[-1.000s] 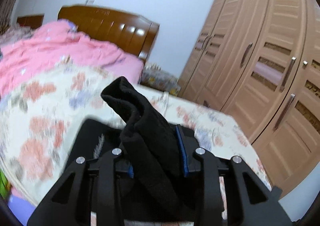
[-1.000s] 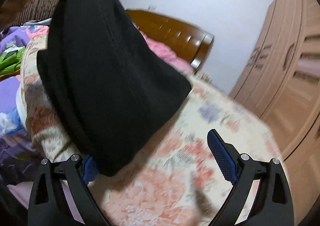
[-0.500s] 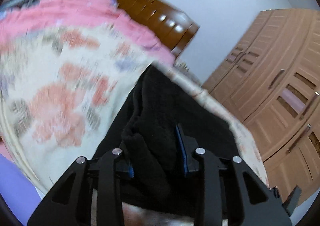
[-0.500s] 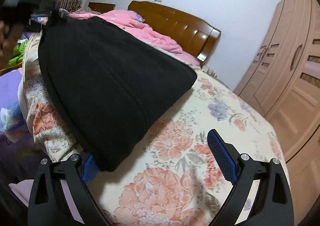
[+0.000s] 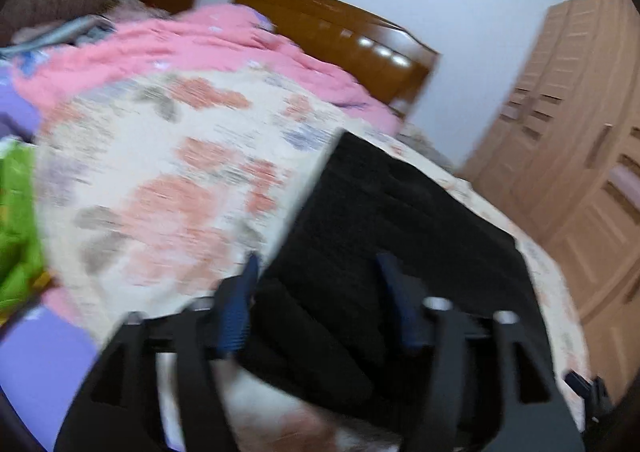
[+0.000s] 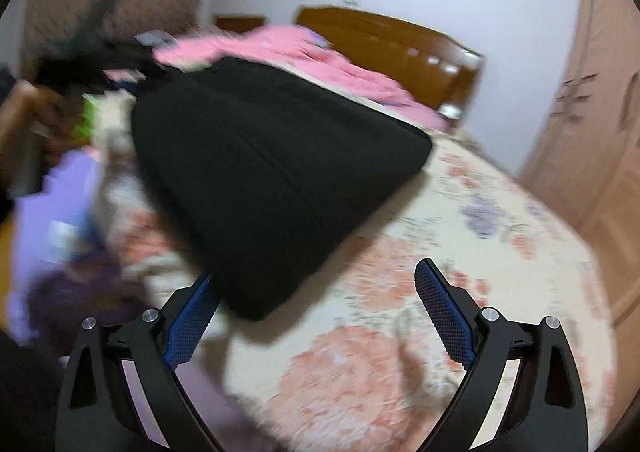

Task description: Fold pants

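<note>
The black pants [image 6: 276, 180] lie folded thick on the flowered bed [image 6: 460, 252], near its foot edge. They look soft, floppy, fairly light. Left gripper [image 5: 316, 292] stands parted around a bunched edge; right gripper [image 6: 312, 312] gapes empty. Best grip: that doubled edge.

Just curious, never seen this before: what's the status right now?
Left gripper open around a fold of the black fleece pants. Right gripper open, holding nothing. Pants folded on the floral quilt. Nothing in the way.
</note>
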Tool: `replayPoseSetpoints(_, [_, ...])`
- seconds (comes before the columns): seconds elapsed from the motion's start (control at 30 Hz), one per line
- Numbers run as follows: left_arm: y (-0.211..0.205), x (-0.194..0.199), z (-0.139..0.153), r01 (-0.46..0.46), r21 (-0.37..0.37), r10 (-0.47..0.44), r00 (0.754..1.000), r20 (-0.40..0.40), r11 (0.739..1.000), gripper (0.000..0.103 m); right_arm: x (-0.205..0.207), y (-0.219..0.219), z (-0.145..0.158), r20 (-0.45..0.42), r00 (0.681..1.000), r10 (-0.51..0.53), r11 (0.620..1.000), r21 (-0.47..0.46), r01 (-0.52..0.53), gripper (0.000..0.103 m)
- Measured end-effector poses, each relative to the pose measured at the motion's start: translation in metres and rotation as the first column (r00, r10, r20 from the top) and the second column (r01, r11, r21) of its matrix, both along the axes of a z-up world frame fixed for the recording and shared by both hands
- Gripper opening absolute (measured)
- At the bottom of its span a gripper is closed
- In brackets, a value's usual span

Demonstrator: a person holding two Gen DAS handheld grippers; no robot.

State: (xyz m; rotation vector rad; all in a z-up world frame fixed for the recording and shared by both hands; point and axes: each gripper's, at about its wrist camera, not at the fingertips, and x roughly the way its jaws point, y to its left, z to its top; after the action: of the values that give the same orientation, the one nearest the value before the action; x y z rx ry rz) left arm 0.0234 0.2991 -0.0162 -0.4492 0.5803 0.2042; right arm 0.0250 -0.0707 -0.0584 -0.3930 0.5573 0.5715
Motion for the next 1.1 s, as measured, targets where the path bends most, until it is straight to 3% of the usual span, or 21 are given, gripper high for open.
replayPoseSetpoints(0.07, [-0.003,-0.017,0.014,-0.14,0.118,0.14,0.99,0.005,0.983,0.083,0.002,-0.023,0.017,-0.069,0.995,0.067,0.983,0.176,-0.054,0.092])
replayPoseSetpoints(0.1, [-0.007,-0.025,0.027,-0.207,0.198,0.205,0.978,0.03,0.958,0.088,0.009,-0.033,0.026,-0.096,0.991,0.088,0.965,0.255,-0.062,0.092])
replayPoseSetpoints(0.13, [-0.011,-0.029,0.037,-0.215,0.229,0.207,0.977,0.06,0.949,0.092,0.016,-0.038,0.031,-0.117,0.988,0.103,0.952,0.301,-0.064,0.092])
replayPoseSetpoints(0.23, [-0.036,-0.024,0.072,-0.036,0.258,0.003,0.992,0.126,0.966,0.1,0.066,-0.043,0.049,-0.189,0.975,0.12,0.914,0.404,-0.034,0.092])
replayPoseSetpoints(0.3, [-0.06,-0.004,0.076,0.145,0.269,-0.176,0.98,0.097,0.952,0.101,0.104,-0.04,0.051,-0.243,0.963,0.119,0.893,0.449,0.003,0.092])
replayPoseSetpoints(0.33, [-0.068,0.007,0.072,0.197,0.279,-0.223,0.973,0.063,0.94,0.101,0.125,-0.039,0.047,-0.292,0.952,0.09,0.888,0.457,0.056,0.092])
replayPoseSetpoints(0.37, [-0.074,0.022,0.064,0.233,0.296,-0.247,0.969,0.012,0.926,0.101,0.146,-0.037,0.042,-0.357,0.932,0.06,0.882,0.455,0.118,0.092])
replayPoseSetpoints(0.4, [-0.074,0.038,0.051,0.242,0.305,-0.237,0.97,-0.054,0.921,0.101,0.169,-0.036,0.032,-0.45,0.892,0.052,0.868,0.462,0.182,0.092])
replayPoseSetpoints(0.43, [-0.071,0.048,0.04,0.245,0.287,-0.226,0.969,-0.101,0.926,0.101,0.189,-0.033,0.021,-0.53,0.844,0.081,0.849,0.481,0.221,0.092])
replayPoseSetpoints(0.47, [-0.061,0.061,0.02,0.255,0.214,-0.219,0.959,-0.179,0.943,0.101,0.203,-0.028,0.013,-0.574,0.812,0.107,0.836,0.494,0.24,0.093])
replayPoseSetpoints(0.5, [-0.054,0.064,0.008,0.251,0.182,-0.212,0.955,-0.209,0.951,0.101,0.21,-0.024,0.01,-0.588,0.8,0.116,0.833,0.496,0.244,0.093])
replayPoseSetpoints(0.53, [-0.049,0.063,0.001,0.237,0.203,-0.193,0.957,-0.216,0.95,0.101,0.227,-0.016,0.006,-0.605,0.789,0.105,0.846,0.471,0.249,0.093])
replayPoseSetpoints(0.57, [-0.048,0.062,-0.005,0.243,0.23,-0.191,0.955,-0.225,0.942,0.102,0.237,-0.011,0.004,-0.612,0.787,0.075,0.859,0.441,0.261,0.095])
replayPoseSetpoints(0.63, [-0.041,0.059,-0.008,0.254,0.208,-0.21,0.955,-0.211,0.945,0.102,0.264,-0.006,0.006,-0.612,0.791,0.024,0.859,0.417,0.296,0.096])
replayPoseSetpoints(0.7, [-0.037,0.061,-0.009,0.264,0.193,-0.221,0.951,-0.216,0.945,0.102,0.277,-0.012,0.017,-0.594,0.804,0.027,0.805,0.49,0.334,0.096])
replayPoseSetpoints(0.77, [-0.034,0.055,-0.012,0.264,0.176,-0.226,0.951,-0.209,0.948,0.102,0.269,-0.026,0.039,-0.515,0.857,0.032,0.713,0.613,0.342,0.096])
replayPoseSetpoints(0.83, [-0.032,0.05,-0.014,0.259,0.167,-0.224,0.954,-0.2,0.951,0.102,0.251,-0.026,0.054,-0.468,0.882,0.044,0.685,0.657,0.315,0.096])
replayPoseSetpoints(0.9, [-0.035,0.049,-0.019,0.252,0.157,-0.22,0.956,-0.195,0.955,0.102,0.231,-0.004,0.062,-0.426,0.901,0.077,0.76,0.61,0.223,0.098])
replayPoseSetpoints(0.97, [-0.035,0.054,-0.02,0.245,0.159,-0.214,0.958,-0.192,0.956,0.102,0.209,0.033,0.057,-0.416,0.901,0.122,0.877,0.471,0.098,0.098])
replayPoseSetpoints(1.0, [-0.035,0.056,-0.02,0.245,0.16,-0.212,0.958,-0.194,0.956,0.102,0.203,0.049,0.05,-0.423,0.897,0.131,0.914,0.403,0.057,0.098])
replayPoseSetpoints(1.1, [-0.035,0.057,-0.02,0.245,0.16,-0.211,0.957,-0.201,0.956,0.102,0.207,0.07,0.025,-0.477,0.874,0.089,0.959,0.28,0.055,0.098])
